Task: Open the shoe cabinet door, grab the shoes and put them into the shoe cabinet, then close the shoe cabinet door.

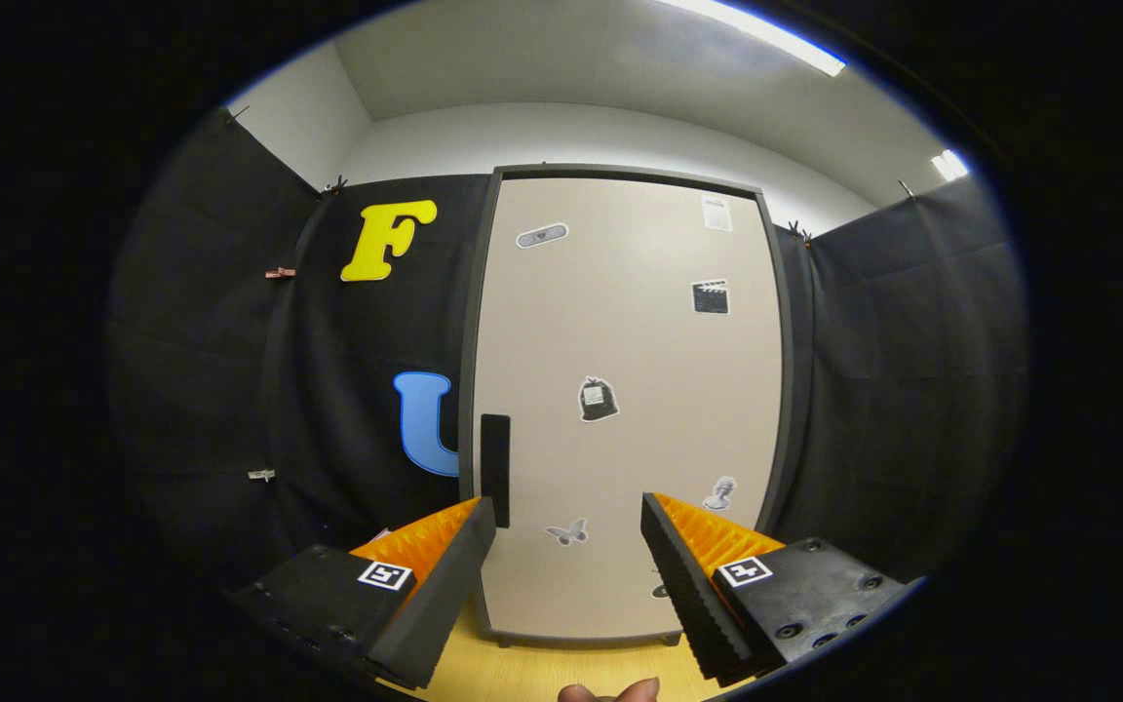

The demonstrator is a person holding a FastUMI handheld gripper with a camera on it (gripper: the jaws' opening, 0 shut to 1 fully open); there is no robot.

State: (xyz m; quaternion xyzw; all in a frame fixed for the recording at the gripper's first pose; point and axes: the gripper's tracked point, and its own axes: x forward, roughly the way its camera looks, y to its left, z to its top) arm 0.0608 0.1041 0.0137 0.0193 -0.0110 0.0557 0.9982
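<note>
Shoe cabinet door (620, 409), a tall beige panel in a dark grey frame dotted with small stickers, stands closed at the centre of the frame, upright on a pale wooden floor (542, 673). Gripper (569, 561) at lower centre faces it, jaws spread wide and holding nothing. A slim black vertical handle (494, 470) sits just beyond the left fingertip. Opening the door likely calls for shifting left, closing both fingers squarely on the handle, then pulling along the hinge arc.

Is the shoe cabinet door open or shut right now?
Shut. The shoe cabinet door sits flush inside its dark frame, handle untouched. The gripper is open, its fingers spread apart short of the door.
</note>
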